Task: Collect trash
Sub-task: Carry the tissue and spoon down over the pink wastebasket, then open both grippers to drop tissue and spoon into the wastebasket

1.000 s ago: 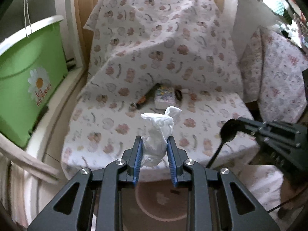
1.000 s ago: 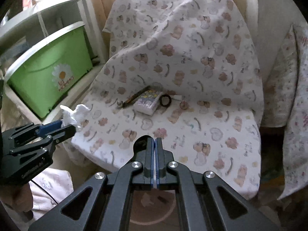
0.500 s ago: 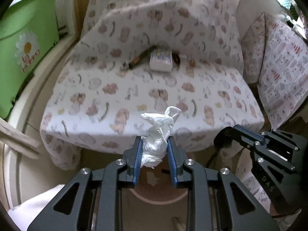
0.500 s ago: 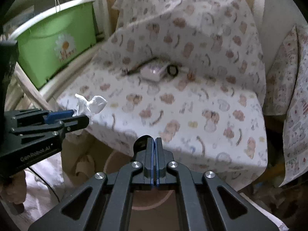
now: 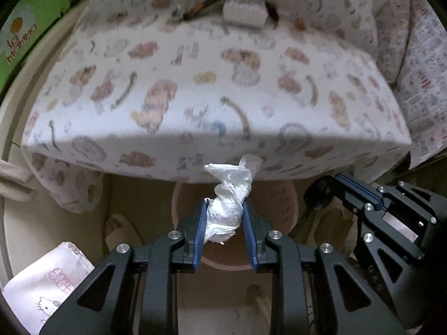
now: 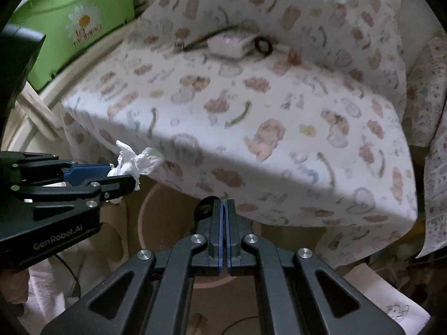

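A crumpled white tissue (image 5: 229, 206) is pinched between the blue pads of my left gripper (image 5: 225, 203), which points steeply down over a round pinkish bin (image 5: 290, 203) on the floor. From the right wrist view the same tissue (image 6: 134, 162) sticks out of the left gripper (image 6: 123, 174) at the left, just above the bin (image 6: 156, 223). My right gripper (image 6: 225, 203) is shut beside it, also over the bin's rim. A thin black spoon-like thing (image 5: 318, 195) hangs from the right gripper (image 5: 332, 181); its dark head (image 6: 205, 209) shows beside the fingertips.
A chair seat under a patterned sheet (image 5: 223, 97) overhangs the bin's far side. A white packet (image 5: 244, 14), a dark stick and a black ring (image 6: 262, 46) lie on the seat. A green box (image 6: 83, 19) stands at the left, a cushion (image 5: 419, 55) at the right.
Both grippers have sunk from above the seat to below its front edge and tilted down. The bin now lies right under them. Neither grip has changed.
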Motion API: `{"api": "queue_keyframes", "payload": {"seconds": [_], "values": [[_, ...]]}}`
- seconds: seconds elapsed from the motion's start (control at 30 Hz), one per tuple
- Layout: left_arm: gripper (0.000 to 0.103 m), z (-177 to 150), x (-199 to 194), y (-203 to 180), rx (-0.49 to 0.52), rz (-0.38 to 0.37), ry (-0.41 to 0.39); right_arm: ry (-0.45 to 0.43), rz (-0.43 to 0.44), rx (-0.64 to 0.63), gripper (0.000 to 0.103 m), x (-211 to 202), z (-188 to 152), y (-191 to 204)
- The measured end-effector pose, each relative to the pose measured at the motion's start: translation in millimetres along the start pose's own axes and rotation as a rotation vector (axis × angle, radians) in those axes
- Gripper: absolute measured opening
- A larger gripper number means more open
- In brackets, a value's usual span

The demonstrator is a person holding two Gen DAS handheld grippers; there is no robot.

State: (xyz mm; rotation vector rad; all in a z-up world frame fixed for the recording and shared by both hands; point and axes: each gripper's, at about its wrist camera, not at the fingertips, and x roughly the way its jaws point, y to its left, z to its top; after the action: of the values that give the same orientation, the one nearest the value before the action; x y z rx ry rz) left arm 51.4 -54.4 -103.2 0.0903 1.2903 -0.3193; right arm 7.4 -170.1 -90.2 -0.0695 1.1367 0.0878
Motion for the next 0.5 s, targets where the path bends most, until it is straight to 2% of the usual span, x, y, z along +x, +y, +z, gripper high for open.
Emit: {"api": "queue_keyframes", "payload": {"seconds": [0.33,0.47,0.5], "values": [[0.028,-3,48,-2,0.005,0.058,0.121,0.101,-0.041,-0.011,0.002,46,-12,10],[0.029,-5,58,-1,0.001,0.055,0.154,0.151,0.003,0.03,0.002,59,-14,4],[0.032,-3,60,2,0.002,0.063,0.158,0.161,0.016,0.046,0.002,60,-14,1]]}}
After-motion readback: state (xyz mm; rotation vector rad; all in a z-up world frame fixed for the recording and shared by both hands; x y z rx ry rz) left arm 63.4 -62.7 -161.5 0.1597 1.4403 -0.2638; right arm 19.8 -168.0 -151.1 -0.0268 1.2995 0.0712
